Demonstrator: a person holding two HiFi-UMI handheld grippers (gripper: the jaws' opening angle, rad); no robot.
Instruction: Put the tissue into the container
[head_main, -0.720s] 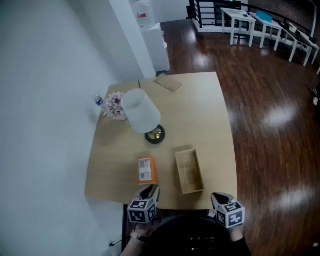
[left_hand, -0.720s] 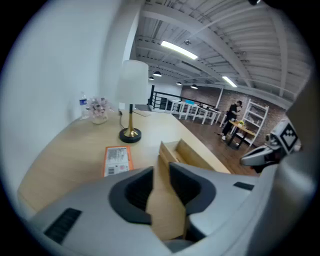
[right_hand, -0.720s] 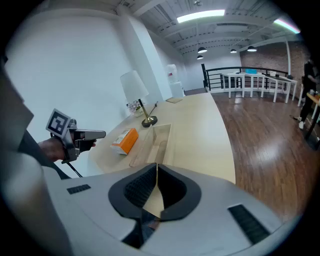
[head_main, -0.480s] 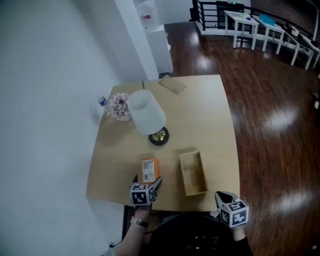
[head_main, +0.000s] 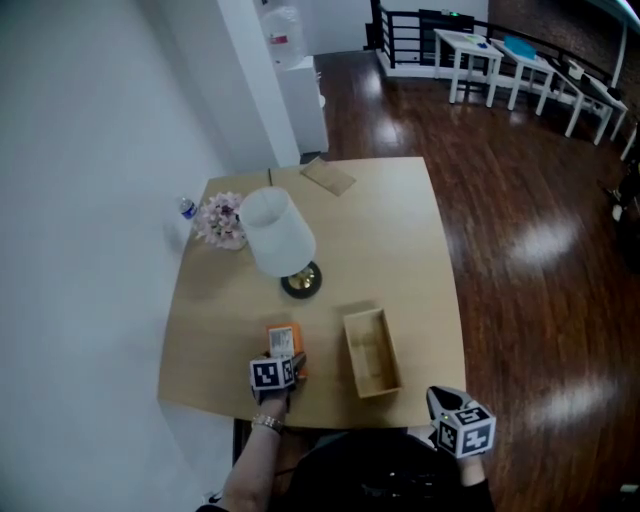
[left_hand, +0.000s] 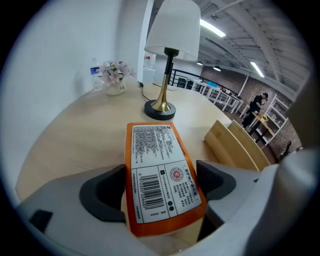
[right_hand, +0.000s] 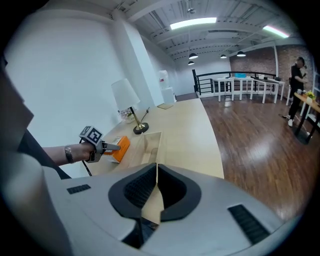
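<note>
I had the left gripper (left_hand: 161, 189) down at the near left part of the table (head_main: 400, 240), its jaws spread wide on either side of the orange tissue pack (left_hand: 157, 175). The pack lay flat on the tabletop, label side up, its near end between the two pads. As far as I could see, the pads were not pressing on it, so I read those jaws as open around it.

The wooden container (head_main: 352, 352) sat just to the right of the pack, a long open box running near to far, and apart from it.

My right gripper (right_hand: 156, 192) hung off the near right corner of the table, clear of the box, its jaws closed together with nothing between them.

Farther back stood a lamp (head_main: 278, 235) with a white shade and a brass base, and a small pot of pale flowers (head_main: 220, 220) at the far left edge.
</note>
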